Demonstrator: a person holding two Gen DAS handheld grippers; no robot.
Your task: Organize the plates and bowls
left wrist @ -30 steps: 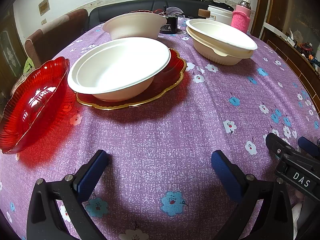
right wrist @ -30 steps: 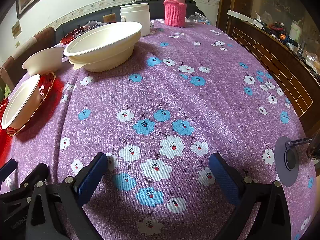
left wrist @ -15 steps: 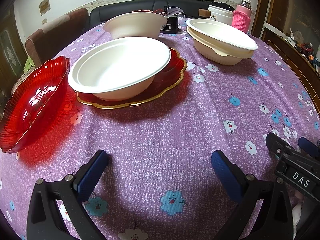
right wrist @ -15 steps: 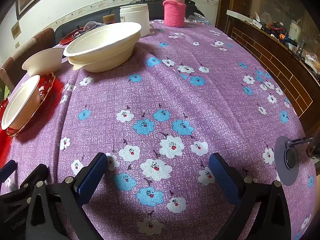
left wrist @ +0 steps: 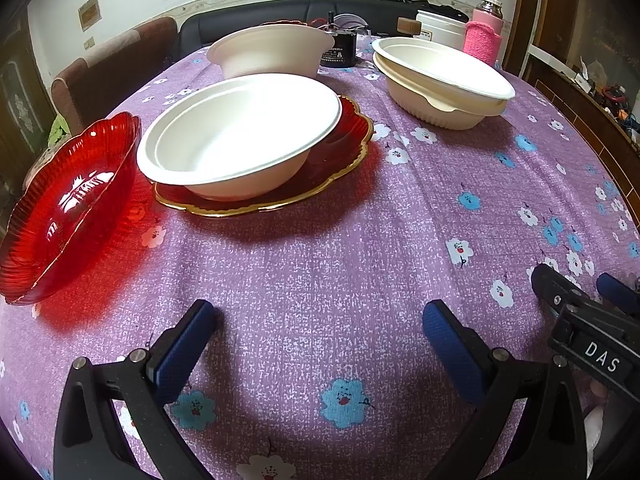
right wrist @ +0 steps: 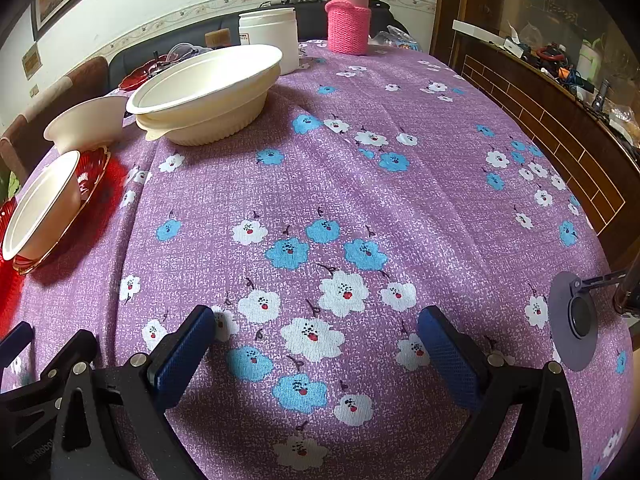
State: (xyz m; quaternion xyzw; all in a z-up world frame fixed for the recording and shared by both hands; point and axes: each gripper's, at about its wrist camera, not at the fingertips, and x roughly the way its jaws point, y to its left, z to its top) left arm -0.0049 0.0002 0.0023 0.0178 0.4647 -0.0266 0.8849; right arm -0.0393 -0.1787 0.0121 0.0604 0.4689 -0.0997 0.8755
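A white paper bowl (left wrist: pixel 240 136) sits on a red gold-rimmed plate (left wrist: pixel 344 160) ahead of my left gripper (left wrist: pixel 316 336), which is open and empty near the table's front. A red glass bowl (left wrist: pixel 68 208) lies to the left. Behind stands another white bowl (left wrist: pixel 272 52). At the back right two cream bowls (left wrist: pixel 440 84) are nested. My right gripper (right wrist: pixel 316 336) is open over the flowered cloth, with the nested bowls (right wrist: pixel 204 92) far ahead on the left, and the bowl on the plate (right wrist: pixel 44 204) at the left edge.
A purple flowered tablecloth (left wrist: pixel 360 240) covers the table. At the back stand a white jar (right wrist: pixel 272 36), a bottle in a pink knit sleeve (right wrist: pixel 348 24) and a dark cup (left wrist: pixel 340 48). A brown chair (left wrist: pixel 108 76) is at the left; a wooden cabinet (right wrist: pixel 560 100) runs along the right.
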